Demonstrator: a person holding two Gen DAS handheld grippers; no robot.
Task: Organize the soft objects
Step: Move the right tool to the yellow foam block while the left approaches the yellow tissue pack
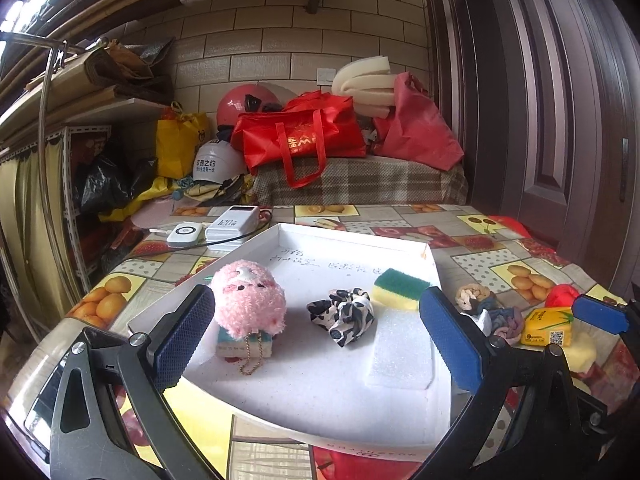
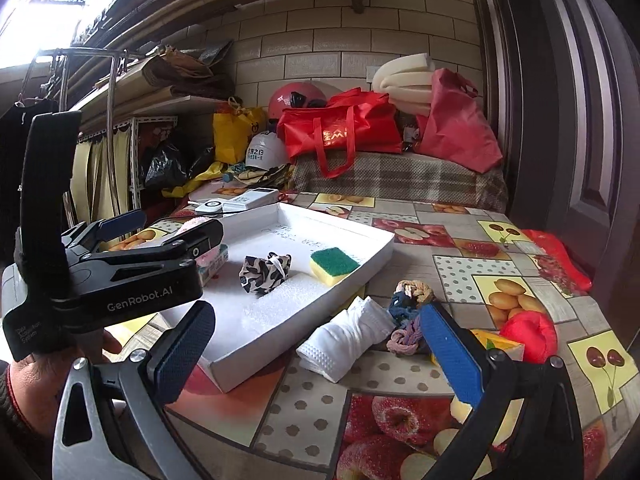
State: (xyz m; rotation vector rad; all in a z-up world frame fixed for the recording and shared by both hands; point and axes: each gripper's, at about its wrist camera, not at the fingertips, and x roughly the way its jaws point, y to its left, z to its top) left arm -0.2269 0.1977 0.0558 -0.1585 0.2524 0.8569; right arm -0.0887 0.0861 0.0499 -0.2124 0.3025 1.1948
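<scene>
Soft things sit in two groups. Nearest, the left gripper and right gripper both hold their jaws wide apart, gripping nothing. Inside the white tray lie a pink plush, patterned scrunchie and sponge. Beside it on the tabletop lie a white cloth, braided ties and red pouch.

Shallow white tray: matt foam-like board, thin white foam sheet pebbly. Pink plush toy: fuzzy pile, metal ball chain. Black-and-white scrunchie: smooth cloth. Yellow sponge: porous, coarse green scourer top. Fruit-print tablecloth: glossy plastic. Folded white towel: ribbed knit. Left gripper: matt black frame, dimpled blue rubber pads
</scene>
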